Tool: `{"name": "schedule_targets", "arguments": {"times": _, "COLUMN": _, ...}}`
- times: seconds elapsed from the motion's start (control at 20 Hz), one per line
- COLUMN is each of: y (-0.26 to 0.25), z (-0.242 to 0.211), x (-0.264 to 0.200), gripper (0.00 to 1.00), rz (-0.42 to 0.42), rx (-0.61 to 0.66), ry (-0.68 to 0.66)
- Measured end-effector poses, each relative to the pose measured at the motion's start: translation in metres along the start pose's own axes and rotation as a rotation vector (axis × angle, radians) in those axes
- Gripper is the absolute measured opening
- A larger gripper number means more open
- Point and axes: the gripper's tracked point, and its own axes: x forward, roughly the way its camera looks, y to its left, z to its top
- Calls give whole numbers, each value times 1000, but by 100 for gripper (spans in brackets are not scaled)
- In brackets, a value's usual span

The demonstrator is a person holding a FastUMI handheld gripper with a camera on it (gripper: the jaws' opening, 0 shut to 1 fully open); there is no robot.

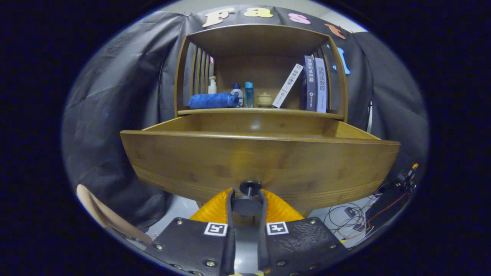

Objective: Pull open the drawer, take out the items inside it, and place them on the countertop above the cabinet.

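Here the gripper (247,201) has its two orange fingers (213,209) closed on the dark round knob (249,188) of the wooden drawer (261,161), one finger pressing on each side of the knob's disc. The drawer stands pulled out from the cabinet (261,38), its curved front panel just ahead of the fingers; its inside is hidden behind that front panel, so what lies in it cannot be told. Each finger mount carries a small black-and-white square marker (215,229). Above the drawer is the countertop (261,111), a shelf inside the open wooden frame. On it, from left to right, lie a rolled blue towel (213,101), a white pump bottle (212,85) behind it, a small white bottle with a blue cap (237,93), a light blue bottle (249,94), and a small beige lidded pot (264,99). Beyond these a white book (287,86) leans against two upright books (315,83), one dark blue and one grey; their spines bear Chinese characters too small to read surely. Below the drawer to the right, thin wires (351,220) lie on a pale surface
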Motion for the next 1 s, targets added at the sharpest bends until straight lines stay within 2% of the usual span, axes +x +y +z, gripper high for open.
{"name": "schedule_targets", "arguments": {"times": 0.1, "y": 2, "z": 2, "x": -1, "gripper": 26, "rz": 9, "rx": -10, "ry": -5}}
{"name": "schedule_targets", "arguments": {"times": 0.35, "y": 1, "z": 11, "x": -27, "gripper": 77, "rz": 32, "rx": -164, "ry": -116}}
{"name": "schedule_targets", "arguments": {"times": 0.5, "y": 15, "z": 30, "x": -47, "gripper": 79, "rz": 99, "rx": -161, "ry": -201}}
{"name": "schedule_targets", "arguments": {"times": 0.75, "y": 22, "z": 87, "x": -63, "gripper": 86, "rz": 111, "rx": -156, "ry": -314}}
{"name": "schedule_targets", "arguments": {"times": 1.0, "y": 31, "z": 142, "x": -59, "gripper": 86, "rz": 152, "rx": -126, "ry": -360}}
